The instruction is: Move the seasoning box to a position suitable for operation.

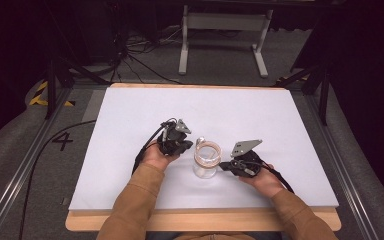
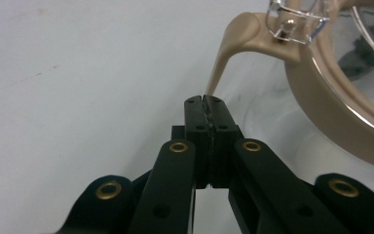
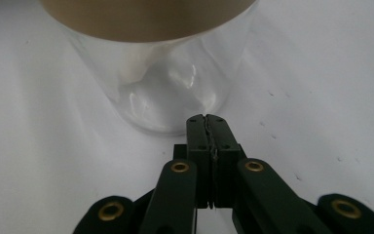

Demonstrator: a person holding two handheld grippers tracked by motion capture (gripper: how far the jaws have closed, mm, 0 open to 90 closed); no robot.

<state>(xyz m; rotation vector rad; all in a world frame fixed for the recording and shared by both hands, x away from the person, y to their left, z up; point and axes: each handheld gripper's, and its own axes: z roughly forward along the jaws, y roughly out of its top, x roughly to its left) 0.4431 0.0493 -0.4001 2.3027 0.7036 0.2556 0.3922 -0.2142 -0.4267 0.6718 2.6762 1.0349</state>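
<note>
Scene: a pale table (image 1: 130, 110) was seen from above, with a person's forearms entering from 6 o'clock.
Jar: a clear glass jar (image 1: 205, 161) with a tan lid band stood upright near the table's middle, slightly toward 6 o'clock, between the two grippers.
Latch: a tan lever (image 2: 226, 53) and a clear clasp (image 2: 297, 22) were seen at the jar's rim, on its 10 o'clock side.
Left gripper: the left gripper (image 1: 186, 145) was held at the jar's 9 o'clock, jaws clenched on nothing, tips just short of the lever's lower end.
Right gripper: the right gripper (image 1: 222, 164) was held at the jar's 3 o'clock, jaws pressed together and empty, tips just beside the glass wall near its base.
Step judged: the jar was being approached; nothing was yet grasped.
Next move judged: the jaws would need to be parted, the glass steadied from 3 o'clock, and the lever taken from 9 o'clock.
</note>
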